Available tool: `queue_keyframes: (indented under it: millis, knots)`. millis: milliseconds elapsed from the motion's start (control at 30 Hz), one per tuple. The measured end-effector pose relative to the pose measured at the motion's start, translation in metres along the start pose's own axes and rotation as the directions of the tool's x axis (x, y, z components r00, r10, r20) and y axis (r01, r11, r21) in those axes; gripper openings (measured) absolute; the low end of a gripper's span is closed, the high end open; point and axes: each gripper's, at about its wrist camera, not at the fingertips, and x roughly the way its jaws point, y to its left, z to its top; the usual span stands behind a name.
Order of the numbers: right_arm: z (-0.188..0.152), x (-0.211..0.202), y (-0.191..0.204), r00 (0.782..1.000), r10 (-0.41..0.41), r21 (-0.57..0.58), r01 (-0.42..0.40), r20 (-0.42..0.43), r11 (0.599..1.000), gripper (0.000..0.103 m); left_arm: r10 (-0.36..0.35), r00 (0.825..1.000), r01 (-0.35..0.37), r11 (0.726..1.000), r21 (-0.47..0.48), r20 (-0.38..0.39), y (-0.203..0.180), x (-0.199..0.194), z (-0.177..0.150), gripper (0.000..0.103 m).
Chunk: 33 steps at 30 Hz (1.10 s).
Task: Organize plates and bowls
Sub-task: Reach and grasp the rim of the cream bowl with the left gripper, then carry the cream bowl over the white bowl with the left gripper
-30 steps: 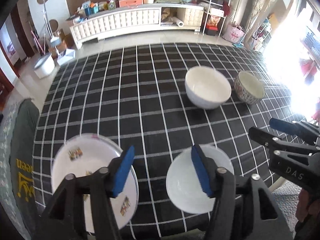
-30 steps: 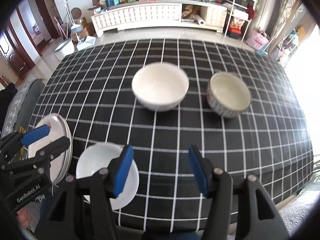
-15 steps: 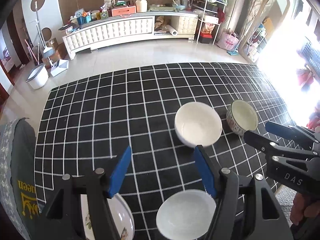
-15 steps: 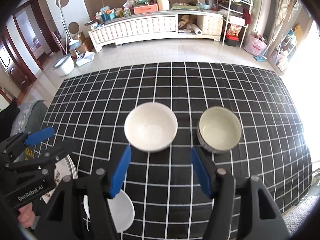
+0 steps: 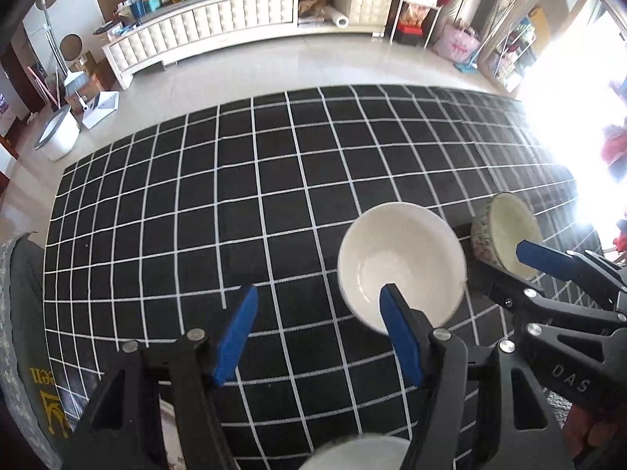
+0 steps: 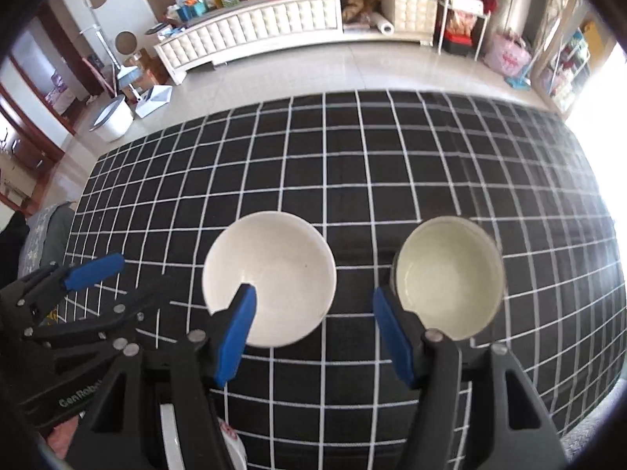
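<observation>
Bowls and plates on black grid tablecloth (image 6: 352,180)

White bowl (image 6: 269,277): plain, glossy, upright, empties inside, sits mid-cloth. Patterned bowl (image 6: 448,277): cream interior, speckled outer wall, upright, to the right of the white bowl, near it but not touching. Small white plate (image 5: 354,452): only its far rim shows at the near table edge, blurred. A plate with printed decoration (image 6: 231,444) lies at the near-left edge, mostly hidden; how many plates are stacked there cannot be determined.

Beyond the white bowl (image 6: 270,274), bare checked cloth (image 6: 352,172) runs to the far edge. The patterned bowl (image 6: 448,274) stands near its right, a cloth gap between them.
</observation>
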Motion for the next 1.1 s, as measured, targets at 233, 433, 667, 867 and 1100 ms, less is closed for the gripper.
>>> queue_keyframes:
  millis: [233, 433, 667, 867, 1100]
  knots:
    - [0.004, 0.023, -0.012, 0.999, 0.04, 0.066, -0.038, -0.027, 0.997, 0.046, -0.028, 0.997, 0.025, 0.999, -0.036, -0.067, 0.001, 0.04, 0.012, 0.035]
    - [0.004, 0.039, -0.013, 0.997, 0.019, 0.05, -0.015, -0.078, 0.999, 0.031, -0.072, 0.992, 0.066, 0.996, -0.061, -0.108, 0.002, 0.066, 0.013, 0.02]
    - [-0.004, 0.044, -0.018, 0.994, 0.048, 0.05, -0.043, -0.099, 0.998, 0.014, -0.093, 0.989, 0.086, 0.995, -0.059, -0.114, -0.008, 0.073, 0.01, 0.008]
    - [-0.006, 0.043, -0.016, 0.995, 0.039, 0.041, -0.036, -0.091, 0.999, 0.009, -0.092, 0.991, 0.086, 0.994, -0.064, -0.098, -0.009, 0.074, -0.001, 0.007]
    - [-0.011, 0.034, -0.004, 0.998, 0.053, 0.025, -0.052, -0.045, 0.998, 0.009, -0.027, 0.999, 0.025, 0.999, -0.046, -0.037, -0.015, 0.06, -0.013, 0.005]
